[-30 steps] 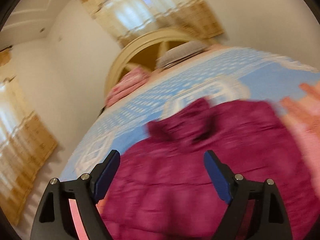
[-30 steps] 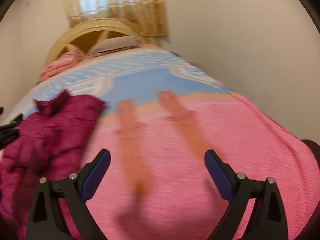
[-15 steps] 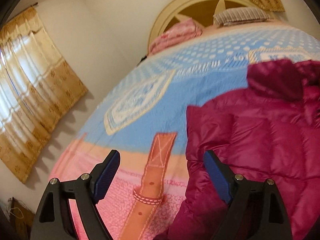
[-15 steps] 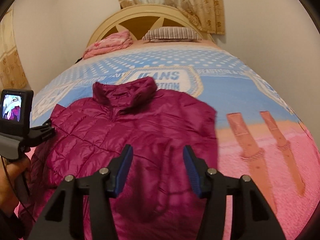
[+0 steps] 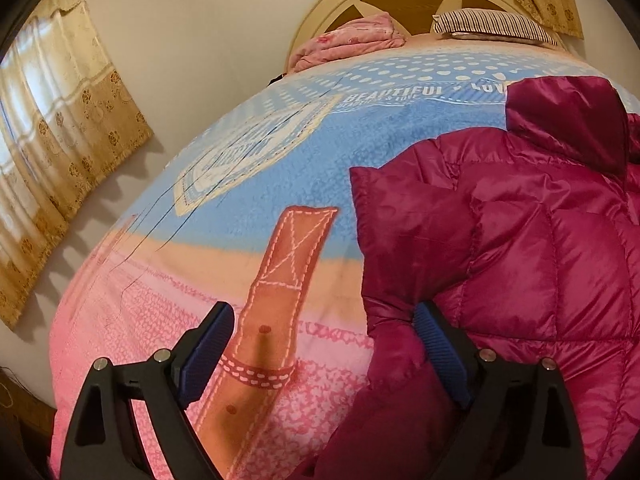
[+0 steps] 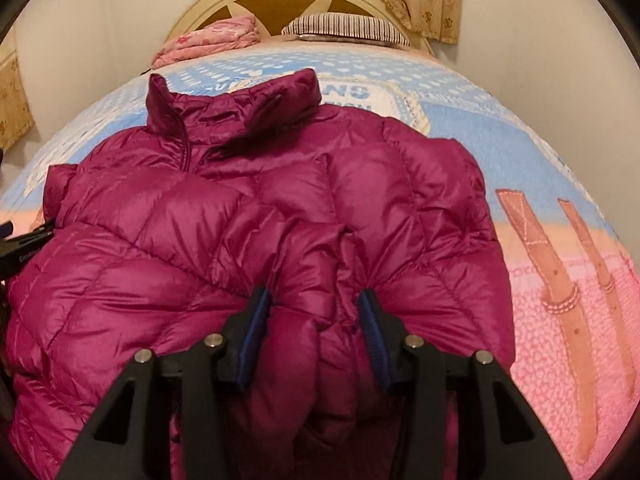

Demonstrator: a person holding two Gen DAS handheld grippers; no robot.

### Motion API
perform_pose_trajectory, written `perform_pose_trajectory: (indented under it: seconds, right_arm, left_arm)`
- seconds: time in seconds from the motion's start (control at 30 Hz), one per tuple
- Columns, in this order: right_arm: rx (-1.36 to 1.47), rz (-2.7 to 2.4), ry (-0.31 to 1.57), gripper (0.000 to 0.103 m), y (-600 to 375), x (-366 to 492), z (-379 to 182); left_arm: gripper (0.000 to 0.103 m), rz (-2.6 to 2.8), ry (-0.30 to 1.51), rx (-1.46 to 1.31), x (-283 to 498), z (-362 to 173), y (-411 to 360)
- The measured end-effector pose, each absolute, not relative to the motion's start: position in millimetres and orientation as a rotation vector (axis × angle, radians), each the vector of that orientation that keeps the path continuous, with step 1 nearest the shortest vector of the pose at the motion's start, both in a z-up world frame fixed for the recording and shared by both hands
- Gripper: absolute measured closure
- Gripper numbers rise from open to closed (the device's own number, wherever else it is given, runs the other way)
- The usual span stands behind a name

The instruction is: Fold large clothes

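Fabric of the magenta puffer jacket (image 6: 248, 216), spread collar-up on the blue-and-pink blanket (image 5: 256, 200), bunches between the right gripper (image 6: 316, 320) fingers, which pinch a fold. The left gripper (image 5: 320, 344) hangs spread wide at the jacket's sleeve edge, gripping nothing.

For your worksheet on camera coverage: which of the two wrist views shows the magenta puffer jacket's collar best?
The right wrist view: the jacket's collar shows whole there, standing up, with the zip running below it, above the jacket spread over the bed. The left wrist view shows only one side of the collar, cut off at the picture's edge.
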State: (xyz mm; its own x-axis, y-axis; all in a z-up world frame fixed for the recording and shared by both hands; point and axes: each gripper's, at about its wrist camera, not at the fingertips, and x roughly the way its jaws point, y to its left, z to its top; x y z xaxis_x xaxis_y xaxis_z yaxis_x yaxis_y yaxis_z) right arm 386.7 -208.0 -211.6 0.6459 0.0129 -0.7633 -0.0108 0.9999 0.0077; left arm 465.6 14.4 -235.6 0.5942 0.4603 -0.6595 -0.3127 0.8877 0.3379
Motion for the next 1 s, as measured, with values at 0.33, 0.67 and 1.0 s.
perform_pose_trajectory:
  seconds: [0.33, 0.67, 1.0]
  right_arm:
    - [-0.024, -0.009, 0.867, 0.055, -203, 390, -212]
    - [-0.055, -0.022, 0.862, 0.055, -198, 386, -212]
    - [-0.068, -0.031, 0.860, 0.055, -197, 386, -212]
  left_arm:
    - [0.011, 0.457, 0.815, 0.207, 465, -234, 15]
    - [0.010, 0.437, 0.829, 0.164, 465, -234, 23]
    - [0.009, 0.427, 0.836, 0.152, 464, -234, 24]
